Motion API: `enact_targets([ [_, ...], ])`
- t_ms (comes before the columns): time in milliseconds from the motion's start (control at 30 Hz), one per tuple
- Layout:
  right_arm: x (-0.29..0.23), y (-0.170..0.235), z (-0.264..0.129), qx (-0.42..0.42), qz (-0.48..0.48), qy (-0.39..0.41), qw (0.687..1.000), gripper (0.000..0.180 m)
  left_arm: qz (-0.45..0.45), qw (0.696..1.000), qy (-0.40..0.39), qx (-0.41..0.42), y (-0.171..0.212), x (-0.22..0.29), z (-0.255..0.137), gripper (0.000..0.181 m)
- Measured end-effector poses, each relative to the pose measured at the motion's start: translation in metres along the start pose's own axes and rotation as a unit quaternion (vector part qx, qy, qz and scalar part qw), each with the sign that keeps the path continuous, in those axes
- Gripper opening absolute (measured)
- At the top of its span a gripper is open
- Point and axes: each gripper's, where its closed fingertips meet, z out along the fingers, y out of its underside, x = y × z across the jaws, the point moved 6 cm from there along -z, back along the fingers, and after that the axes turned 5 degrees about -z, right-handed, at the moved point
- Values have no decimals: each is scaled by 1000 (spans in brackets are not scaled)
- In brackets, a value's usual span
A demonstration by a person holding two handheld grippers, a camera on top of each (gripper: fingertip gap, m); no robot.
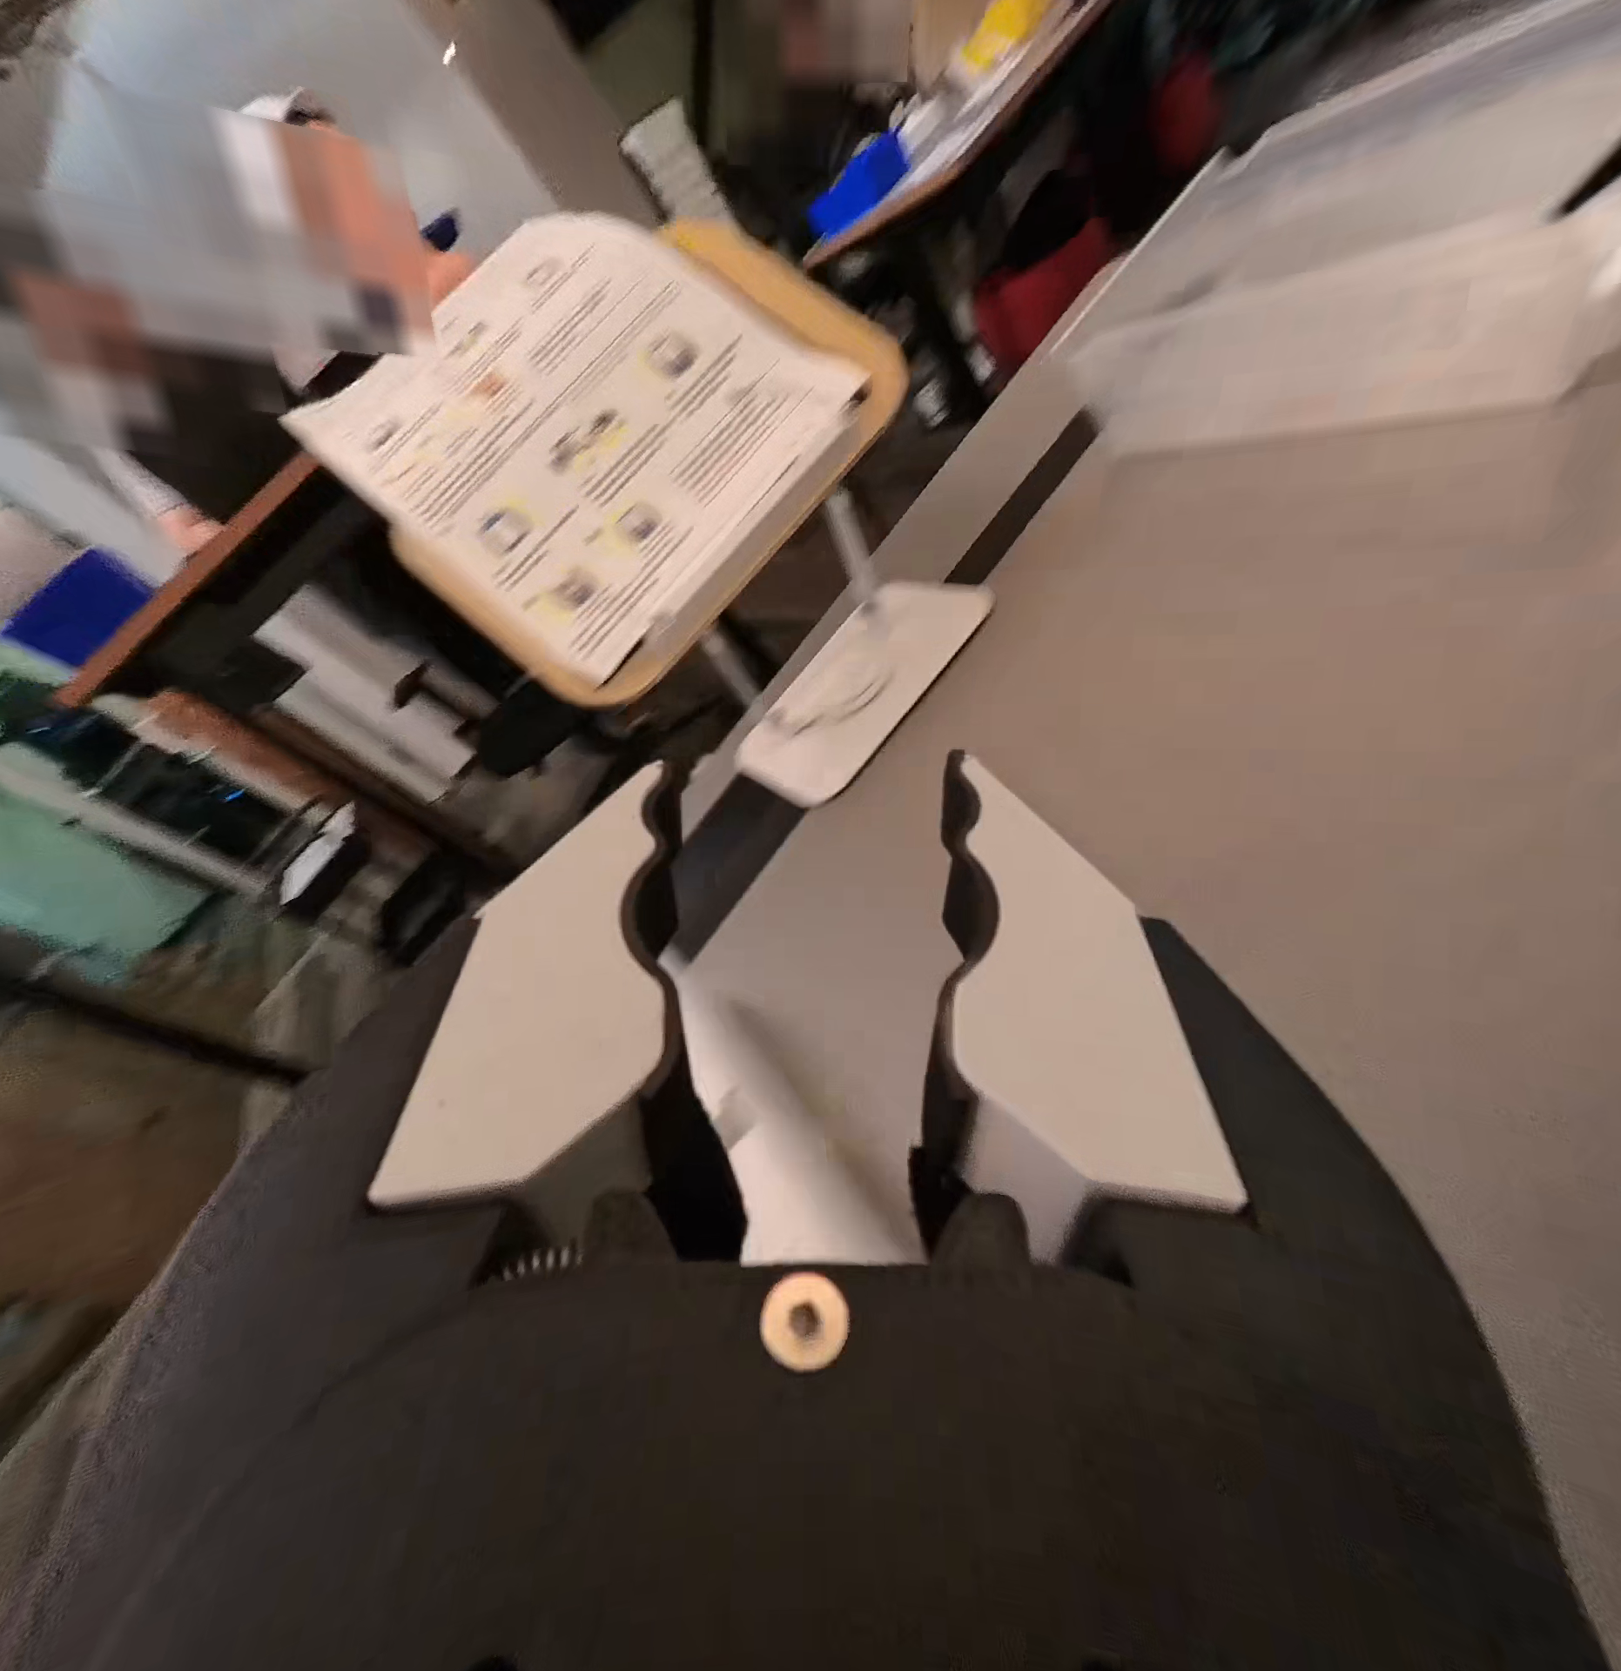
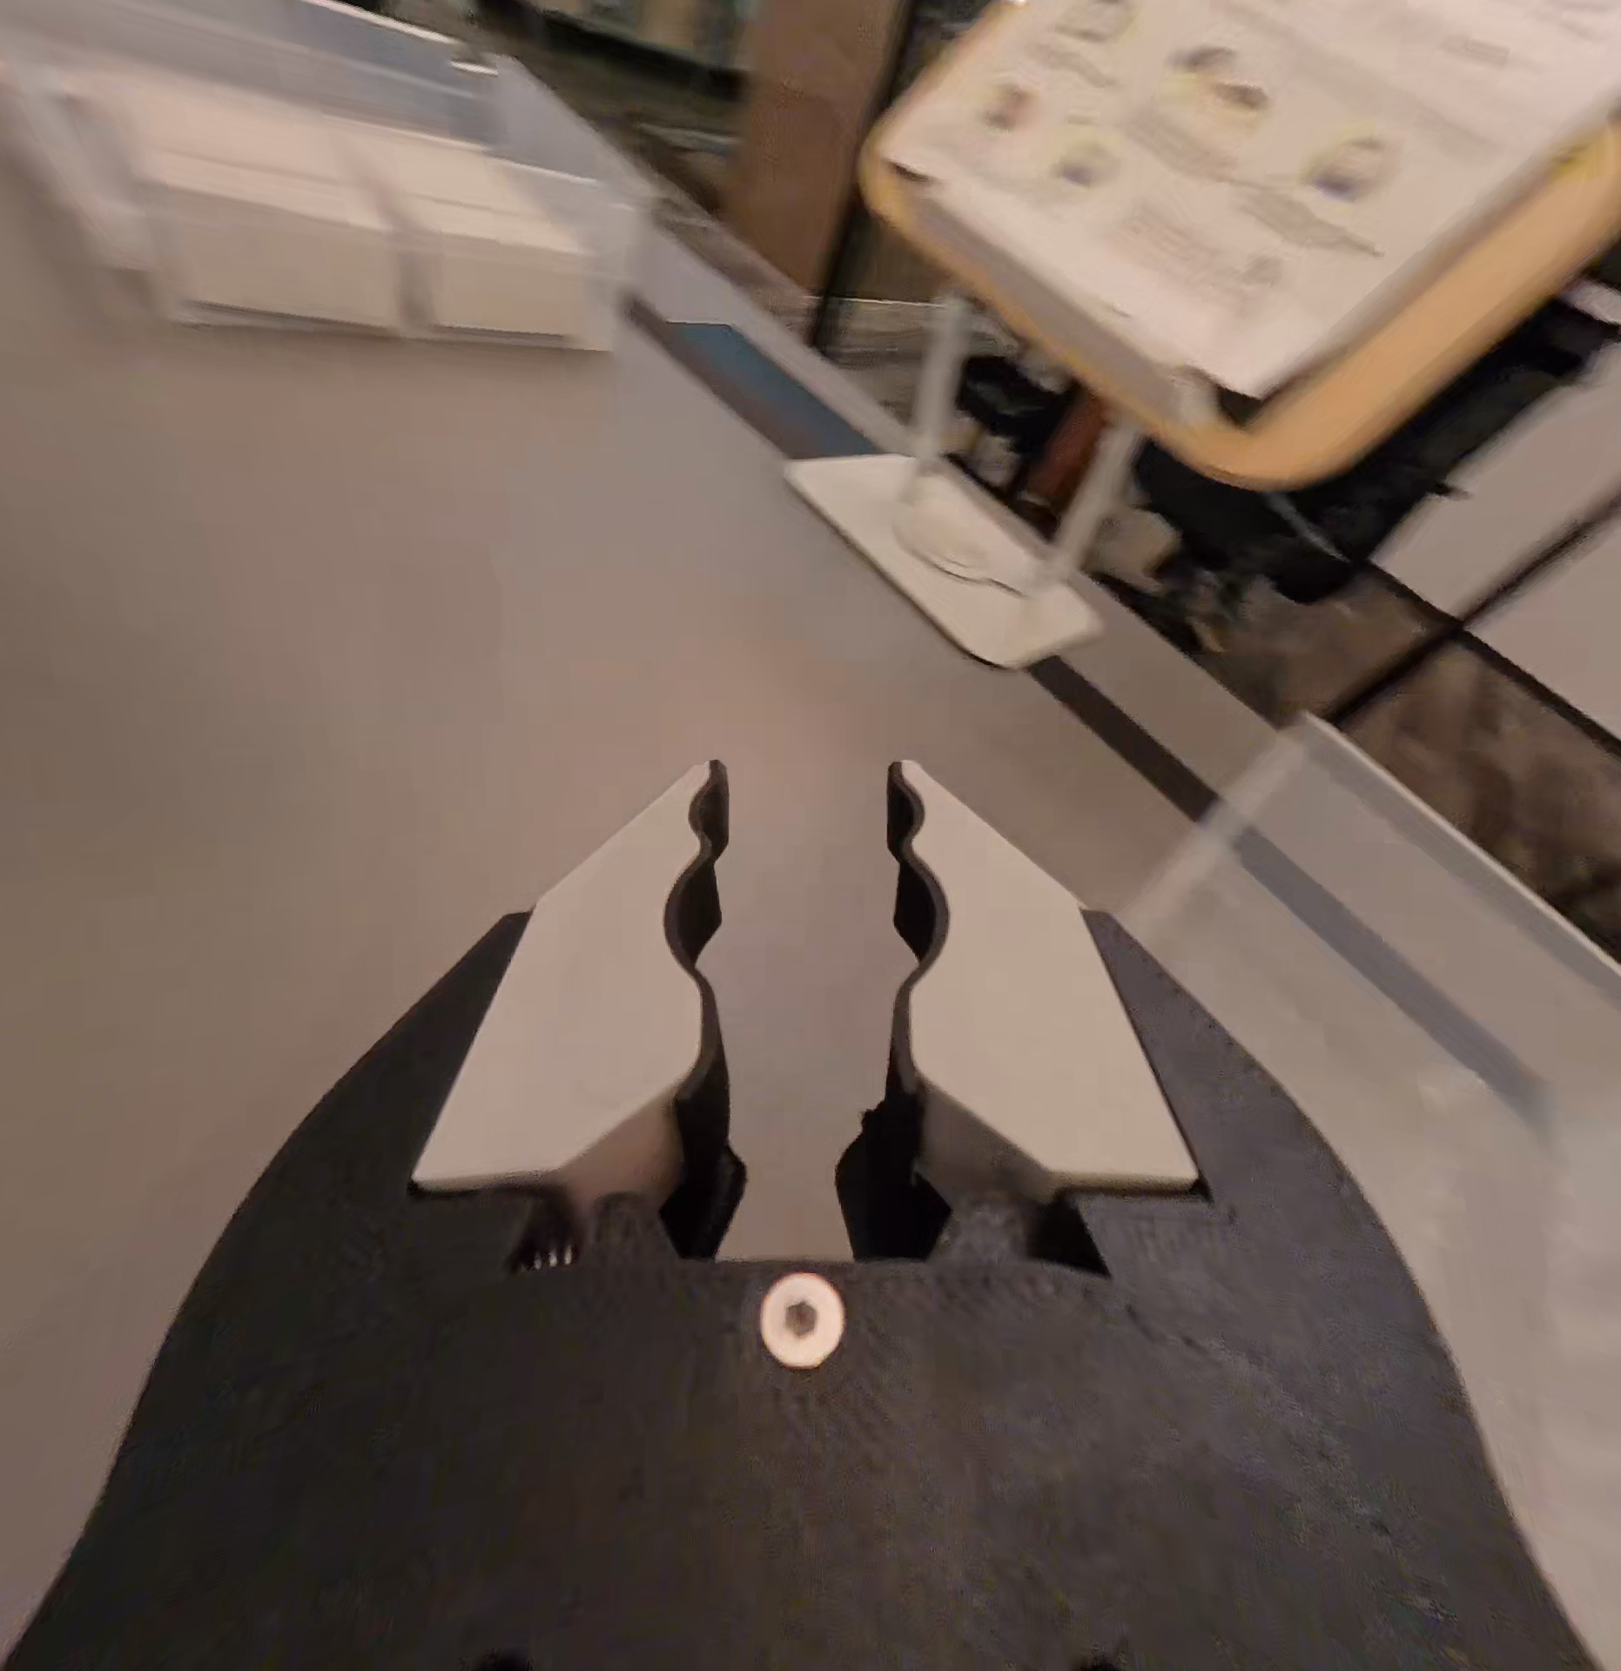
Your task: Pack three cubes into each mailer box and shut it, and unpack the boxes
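Left wrist view: my left gripper (image 1: 811,796) has its jaws spread, empty, over the worktop (image 1: 1241,723); the white mailer boxes (image 1: 1386,307) sit far right, too blurred to read their long axis; right wrist view: right gripper (image 2: 805,785), jaws parted, empty; boxes (image 2: 355,226) upper left; I'd steady first, then approach squarely

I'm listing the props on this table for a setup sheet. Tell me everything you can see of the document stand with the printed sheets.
The document stand has a tan, rounded-corner board that looks like wood, tilted and carrying white printed sheets with small pictures. Thin pale rods hold it above a flat white rectangular base plate, which lies on the grey table by its far edge. Both views are motion-blurred. Neither gripper touches it.
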Motion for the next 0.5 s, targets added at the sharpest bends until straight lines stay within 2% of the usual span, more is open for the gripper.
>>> enact_targets([
  [167,-61,-31,72,10,-25,-114,993,33,7,997,-53,-58,43,-67,-40,44],
  [300,-87,-43,118,30,8,-177,984,32,8,992,-62,-107,82,-93,-39,45],
  [333,-90,-44,126,36,24,-188,981,31,17,990,-57,-126,94,-97,-35,51],
  [400,-96,-41,138,41,49,-208,976,29,38,985,-1,-169,118,-96,-25,52],
  [500,-103,-29,146,30,52,-224,973,29,79,965,73,-239,151,-96,-8,66],
])
